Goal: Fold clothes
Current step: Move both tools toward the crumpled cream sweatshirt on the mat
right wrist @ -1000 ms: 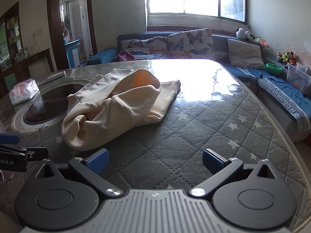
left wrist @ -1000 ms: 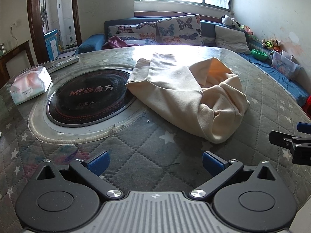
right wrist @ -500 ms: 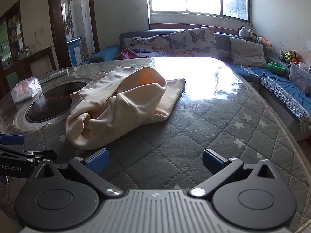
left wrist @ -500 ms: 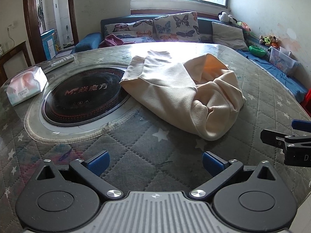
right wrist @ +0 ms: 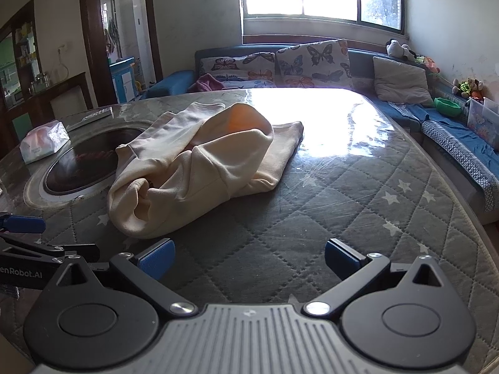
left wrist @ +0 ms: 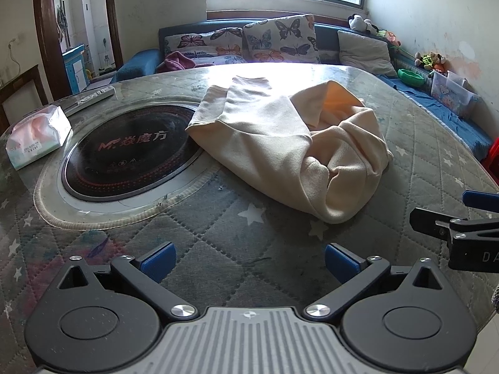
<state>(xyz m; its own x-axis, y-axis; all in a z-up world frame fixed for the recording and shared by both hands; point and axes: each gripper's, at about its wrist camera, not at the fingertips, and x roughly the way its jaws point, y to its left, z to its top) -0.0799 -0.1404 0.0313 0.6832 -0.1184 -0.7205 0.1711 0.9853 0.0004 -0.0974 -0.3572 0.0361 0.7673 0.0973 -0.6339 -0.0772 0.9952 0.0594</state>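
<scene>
A cream garment [left wrist: 290, 143] lies crumpled in a heap on the quilted round table [left wrist: 218, 237], its left edge over the black glass hob. It also shows in the right wrist view [right wrist: 193, 168]. My left gripper [left wrist: 248, 260] is open and empty, short of the garment's near end. My right gripper [right wrist: 248, 258] is open and empty, in front of and to the right of the heap. The right gripper shows at the right edge of the left wrist view [left wrist: 452, 224]; the left gripper shows at the left edge of the right wrist view [right wrist: 34, 243].
A black round hob [left wrist: 131, 152] is set into the table at the left. A tissue pack [left wrist: 36, 137] and a remote [left wrist: 93, 98] lie at the far left. A sofa with butterfly cushions [left wrist: 277, 39] stands behind the table.
Both grippers have moved slightly closer to the garment, which appears a little larger and lower in both views. The garment has not moved.
</scene>
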